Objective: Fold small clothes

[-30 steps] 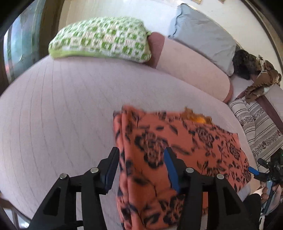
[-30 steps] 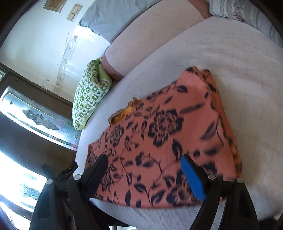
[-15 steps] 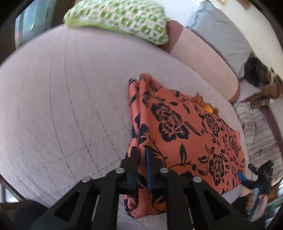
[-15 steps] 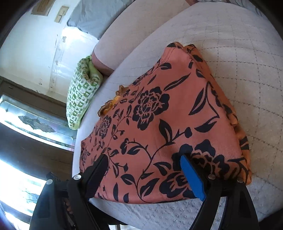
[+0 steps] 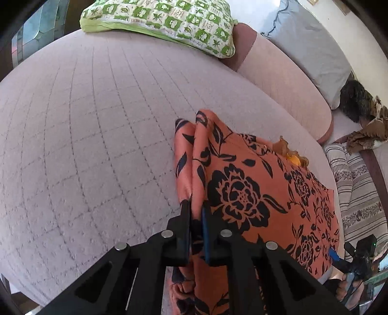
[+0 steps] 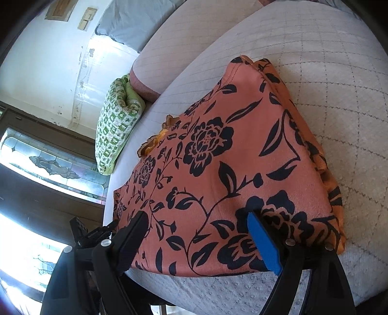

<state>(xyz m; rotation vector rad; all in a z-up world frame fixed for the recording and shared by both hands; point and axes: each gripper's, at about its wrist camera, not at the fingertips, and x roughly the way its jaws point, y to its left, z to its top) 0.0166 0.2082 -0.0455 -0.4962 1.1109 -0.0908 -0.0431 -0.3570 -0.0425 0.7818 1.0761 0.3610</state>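
An orange garment with a black flower print (image 5: 242, 193) lies folded flat on the quilted lilac bed cover (image 5: 84, 145). At the cloth's left edge my left gripper (image 5: 196, 206) is closing its last bit, and its pads pinch a fold of the fabric. In the right wrist view the same garment (image 6: 218, 157) fills the middle. My right gripper (image 6: 196, 218) stands open at the garment's near edge, its black finger and blue-padded finger wide apart with the flat cloth between them and nothing gripped. A yellow-orange frill (image 5: 293, 157) pokes out at the far side.
A green patterned pillow (image 5: 165, 21) lies at the back of the bed, beside a pink bolster (image 5: 278, 80) and a grey pillow (image 5: 310, 48). Striped bedding (image 5: 359, 189) and a brown cloth heap (image 5: 368, 126) lie to the right. The bed's front edge (image 6: 218, 288) runs under my right gripper.
My left gripper came down onto the garment's left edge and its jaws went from wide apart to pinched on the fabric. My right gripper sank closer to the cloth, jaws unchanged.
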